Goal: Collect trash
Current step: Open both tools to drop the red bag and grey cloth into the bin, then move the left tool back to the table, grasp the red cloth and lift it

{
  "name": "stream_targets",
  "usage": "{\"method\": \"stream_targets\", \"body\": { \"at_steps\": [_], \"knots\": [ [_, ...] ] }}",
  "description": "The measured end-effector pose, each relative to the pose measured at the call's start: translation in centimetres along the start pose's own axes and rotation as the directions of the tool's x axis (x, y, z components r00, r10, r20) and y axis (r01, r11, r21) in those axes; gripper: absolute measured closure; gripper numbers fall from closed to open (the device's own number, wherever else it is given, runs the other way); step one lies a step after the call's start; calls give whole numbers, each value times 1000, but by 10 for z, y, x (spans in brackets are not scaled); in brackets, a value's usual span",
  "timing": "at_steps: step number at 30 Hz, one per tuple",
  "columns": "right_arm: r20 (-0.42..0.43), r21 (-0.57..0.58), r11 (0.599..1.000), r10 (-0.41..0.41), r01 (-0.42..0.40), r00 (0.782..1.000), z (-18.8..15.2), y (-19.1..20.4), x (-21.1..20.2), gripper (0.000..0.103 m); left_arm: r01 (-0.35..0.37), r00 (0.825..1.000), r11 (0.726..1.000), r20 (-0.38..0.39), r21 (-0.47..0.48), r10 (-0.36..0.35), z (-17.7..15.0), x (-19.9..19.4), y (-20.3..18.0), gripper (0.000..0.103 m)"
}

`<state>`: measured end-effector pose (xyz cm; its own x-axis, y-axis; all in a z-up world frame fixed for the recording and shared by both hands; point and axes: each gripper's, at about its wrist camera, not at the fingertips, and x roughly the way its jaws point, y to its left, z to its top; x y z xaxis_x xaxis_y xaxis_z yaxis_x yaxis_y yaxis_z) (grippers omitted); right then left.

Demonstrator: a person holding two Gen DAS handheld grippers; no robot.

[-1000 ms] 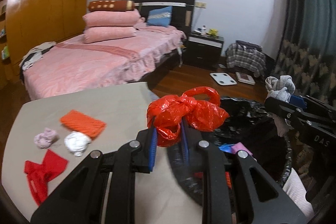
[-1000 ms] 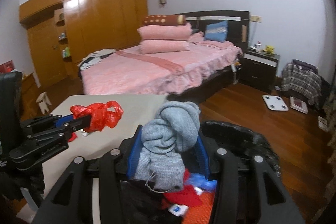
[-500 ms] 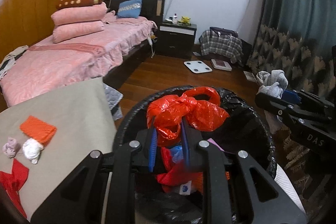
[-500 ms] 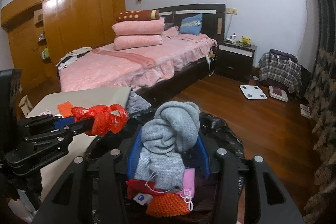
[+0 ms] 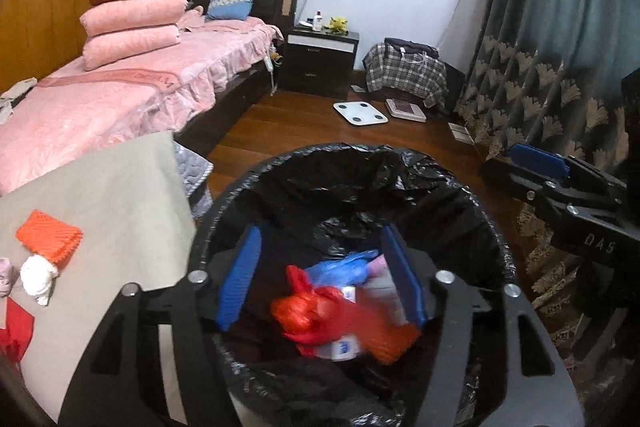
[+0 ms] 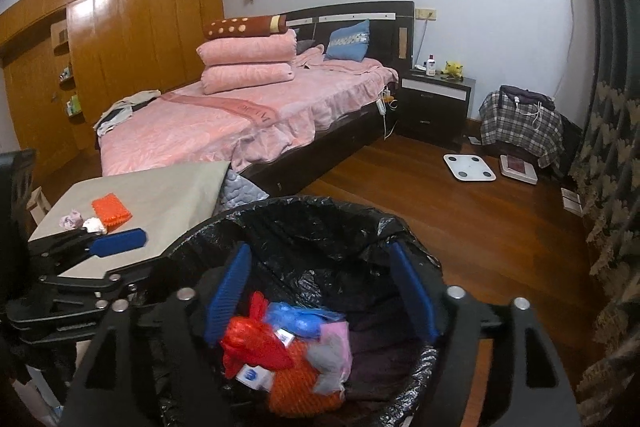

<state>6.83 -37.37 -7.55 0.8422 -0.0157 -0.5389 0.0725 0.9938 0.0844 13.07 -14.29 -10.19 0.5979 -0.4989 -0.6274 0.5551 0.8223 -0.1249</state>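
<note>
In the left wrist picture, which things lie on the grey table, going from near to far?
red cloth → pink wad → white wad → orange pad

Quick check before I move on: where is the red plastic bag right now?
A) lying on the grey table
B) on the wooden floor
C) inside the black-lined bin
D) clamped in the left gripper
C: the red plastic bag lies among the trash inside the black-lined bin, and the left gripper above it is open and holds nothing.
</note>
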Motion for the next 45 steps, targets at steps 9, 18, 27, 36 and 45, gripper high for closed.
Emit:
{"method": "stream_targets", "body": {
  "at_steps": [9,18,27,36,45],
  "knots": [
    [39,-4,1000,31,-31,999,9,21,-9,6,-96,993,994,63,-43,99,0,-42,24,14],
    [36,-34,992,125,-124,991,17,71,0,6,-218,969,968,91,-125,230,-11,-88,74,13],
    [22,-92,971,224,-221,974,22,139,21,6,-377,914,898,63,-228,400,-36,-127,145,13],
    [-10,-146,937,319,-317,948,20,217,51,6,-530,832,786,-19,-318,554,-69,-154,221,13],
    [-72,-160,929,325,-333,943,-1,264,86,6,-574,807,718,-127,-394,576,-101,-153,276,13]
  ]
}}
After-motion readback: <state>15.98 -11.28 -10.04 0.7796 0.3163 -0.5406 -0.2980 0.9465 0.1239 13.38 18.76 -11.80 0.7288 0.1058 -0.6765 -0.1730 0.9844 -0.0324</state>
